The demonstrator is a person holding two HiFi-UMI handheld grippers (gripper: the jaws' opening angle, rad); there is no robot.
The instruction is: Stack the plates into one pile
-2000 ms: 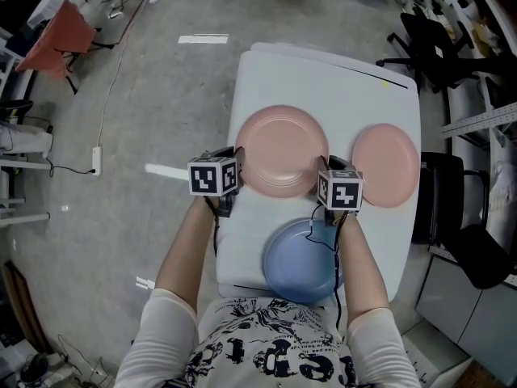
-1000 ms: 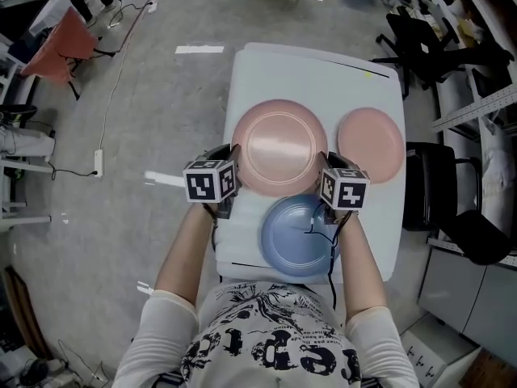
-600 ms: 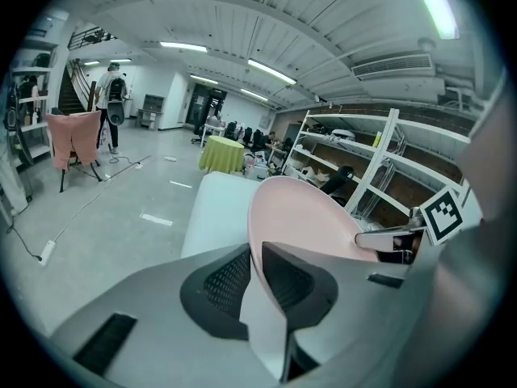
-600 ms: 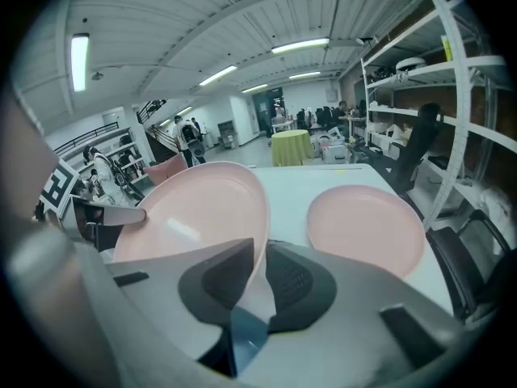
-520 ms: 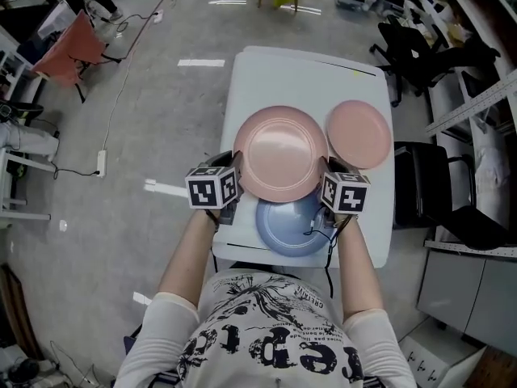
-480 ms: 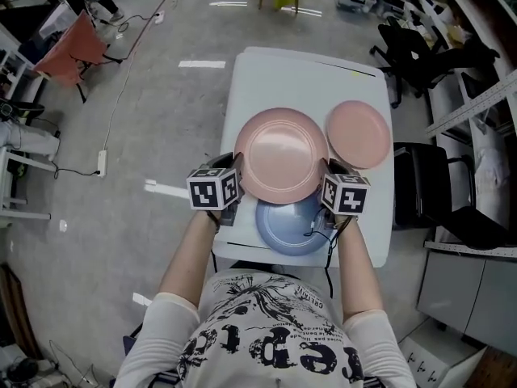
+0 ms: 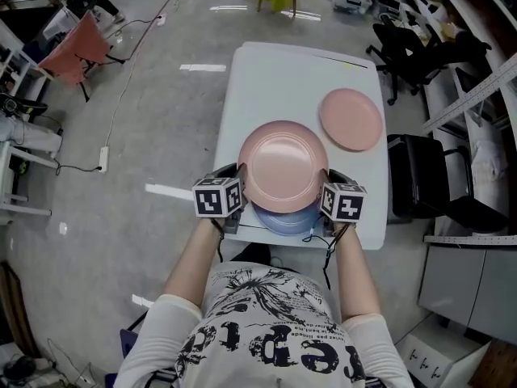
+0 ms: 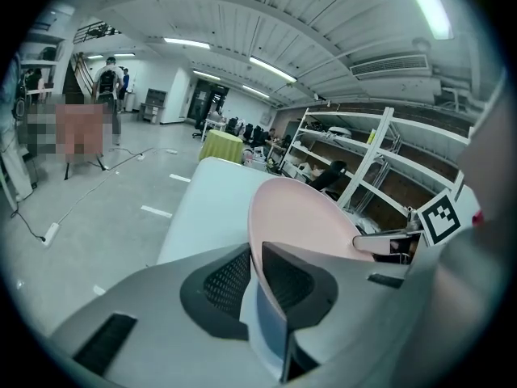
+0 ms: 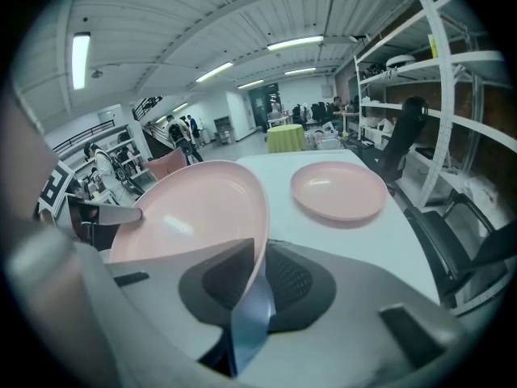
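Left gripper (image 8: 254, 275) jaws are clamped on the left rim of the large pink plate (image 7: 283, 166), and right gripper (image 9: 257, 275) jaws are clamped on its opposite rim. I'm holding it roughly level, right over the blue plate (image 7: 287, 221) at the table (image 7: 275, 79) near edge. Can't tell if they're touching. The small pink plate (image 7: 350, 119) lies apart, far right.

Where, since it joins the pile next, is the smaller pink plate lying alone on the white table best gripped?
I'd take the smaller round pink plate by its upturned rim, at opposite side edges, coming in low and level. It lies flat on the white table, so only the rim offers purchase.
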